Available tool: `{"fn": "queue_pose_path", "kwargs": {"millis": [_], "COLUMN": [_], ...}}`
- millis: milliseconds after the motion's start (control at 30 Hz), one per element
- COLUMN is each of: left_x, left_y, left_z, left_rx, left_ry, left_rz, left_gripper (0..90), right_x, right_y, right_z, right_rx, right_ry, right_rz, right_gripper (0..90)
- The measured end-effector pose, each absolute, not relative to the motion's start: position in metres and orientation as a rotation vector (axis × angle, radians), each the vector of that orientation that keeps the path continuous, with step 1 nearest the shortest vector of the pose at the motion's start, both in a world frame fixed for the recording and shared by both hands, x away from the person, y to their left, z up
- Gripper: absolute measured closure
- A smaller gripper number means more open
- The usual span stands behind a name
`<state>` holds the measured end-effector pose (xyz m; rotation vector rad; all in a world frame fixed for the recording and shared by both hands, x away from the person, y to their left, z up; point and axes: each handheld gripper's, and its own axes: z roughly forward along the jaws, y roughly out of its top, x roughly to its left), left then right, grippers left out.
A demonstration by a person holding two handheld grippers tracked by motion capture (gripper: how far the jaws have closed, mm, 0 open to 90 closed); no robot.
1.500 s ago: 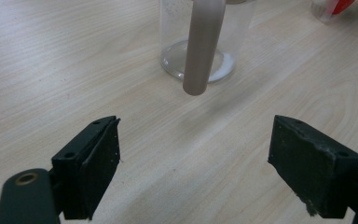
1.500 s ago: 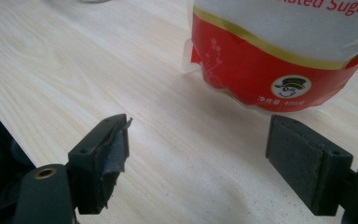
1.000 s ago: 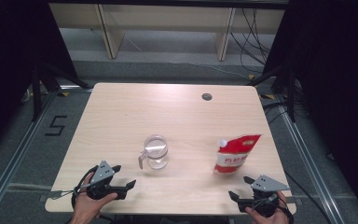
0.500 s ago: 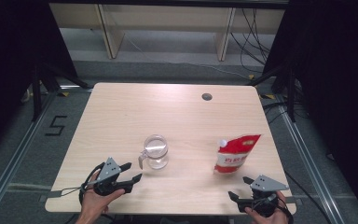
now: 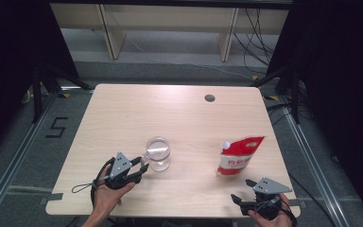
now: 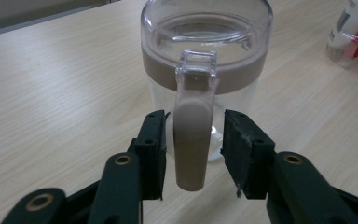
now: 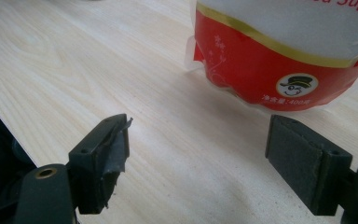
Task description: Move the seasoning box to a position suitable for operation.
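The left gripper (image 6: 193,154) has just been closing, its jaws either side of the cup handle (image 6: 193,140) but not yet touching — keep it centred and squeeze evenly, while the right gripper (image 7: 198,158) waits wide open, holding nothing, near the sugar pouch (image 7: 284,56).

A fixed high camera looks forward and down over the whole table (image 5: 123,113). The left gripper camera sits low and close behind the clear mug (image 6: 205,70), facing its handle. The right gripper camera looks low across the tabletop at the red pouch (image 7: 279,60). Mug and pouch appear from above too.
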<state>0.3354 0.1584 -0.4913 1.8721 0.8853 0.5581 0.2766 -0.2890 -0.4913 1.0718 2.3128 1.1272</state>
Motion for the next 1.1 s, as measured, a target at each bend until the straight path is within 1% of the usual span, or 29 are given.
{"fn": "queue_pose_path", "kwargs": {"millis": [33,67,100,200,400,567,800,933,1100], "left_x": [0.337,0.337,0.338,0.338,0.341,0.344,0.35,0.352,0.349], "left_y": [0.158,0.157,0.157,0.156,0.157,0.165,0.17,0.172,0.166], "left_z": [-0.491,-0.491,-0.49,-0.49,-0.491,-0.49,-0.491,-0.49,-0.492], "left_rx": [1.868,1.851,1.865,1.871,1.879,1.883,1.889,1.923,1.905], "left_ry": [0.882,0.902,0.893,0.899,0.897,0.921,0.882,0.817,0.781], "left_rz": [0.571,0.566,0.58,0.57,0.569,0.608,0.57,0.548,0.505], "left_gripper": [64.8,64.8,68.9,71.4,71.8,71.9,72.5,73.0,73.1], "right_x": [0.276,0.276,0.275,0.276,0.276,0.276,0.276,0.276,0.276], "right_y": [-0.289,-0.289,-0.288,-0.289,-0.289,-0.289,-0.288,-0.288,-0.289], "right_z": [-0.491,-0.491,-0.491,-0.491,-0.491,-0.49,-0.49,-0.491,-0.49], "right_rx": [1.068,1.068,1.081,1.062,1.056,1.059,1.063,1.063,1.059], "right_ry": [2.309,2.309,2.309,2.309,2.319,2.319,2.317,2.319,2.319], "right_rz": [1.112,1.112,1.114,1.111,1.119,1.123,1.12,1.122,1.118], "right_gripper": [23.2,23.2,23.2,23.2,23.7,23.7,23.8,23.9,23.9]}}
